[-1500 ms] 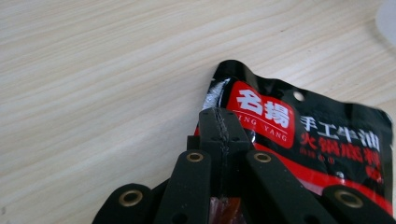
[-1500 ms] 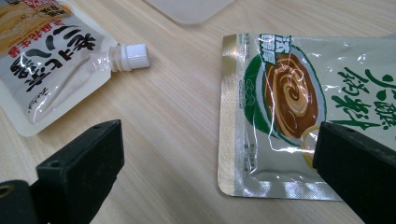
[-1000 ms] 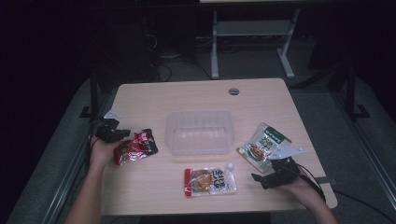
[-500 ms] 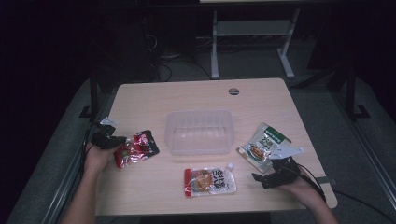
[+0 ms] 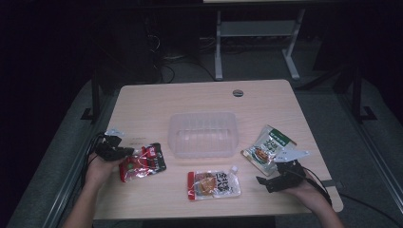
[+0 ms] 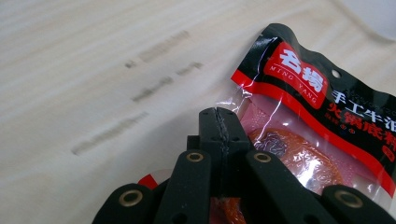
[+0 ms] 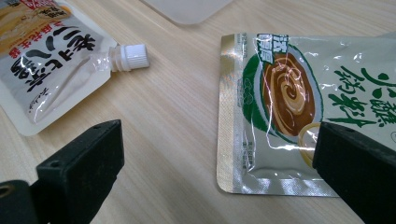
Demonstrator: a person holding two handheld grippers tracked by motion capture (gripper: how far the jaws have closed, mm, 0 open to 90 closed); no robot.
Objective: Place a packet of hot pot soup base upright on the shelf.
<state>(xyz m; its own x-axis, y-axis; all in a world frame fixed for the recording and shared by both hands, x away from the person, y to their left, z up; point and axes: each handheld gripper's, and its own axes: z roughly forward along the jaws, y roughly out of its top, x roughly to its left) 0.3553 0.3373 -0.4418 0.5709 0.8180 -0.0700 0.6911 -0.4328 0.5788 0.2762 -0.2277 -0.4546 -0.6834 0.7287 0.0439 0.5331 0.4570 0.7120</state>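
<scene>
A red and black sauce packet (image 5: 142, 162) (image 6: 317, 126) lies at the table's front left. My left gripper (image 5: 124, 152) (image 6: 218, 121) is shut on its left edge, and the film shows on both sides of the closed jaws. At the front right, my right gripper (image 5: 268, 179) (image 7: 215, 149) stands open just above the tabletop. One jaw is near a white spouted pouch (image 5: 214, 184) (image 7: 51, 60). The other overlaps the near corner of a green and silver packet (image 5: 267, 147) (image 7: 299, 107). Nothing is between its jaws.
A clear plastic container (image 5: 203, 134) (image 7: 187, 7) stands empty at the middle of the light wooden table (image 5: 199, 99). A round cable port (image 5: 238, 92) sits near the far edge. Dark floor and a desk frame lie beyond.
My left gripper has drawn slightly toward the near left edge, and the red packet has shifted with it. The right gripper has barely moved.
</scene>
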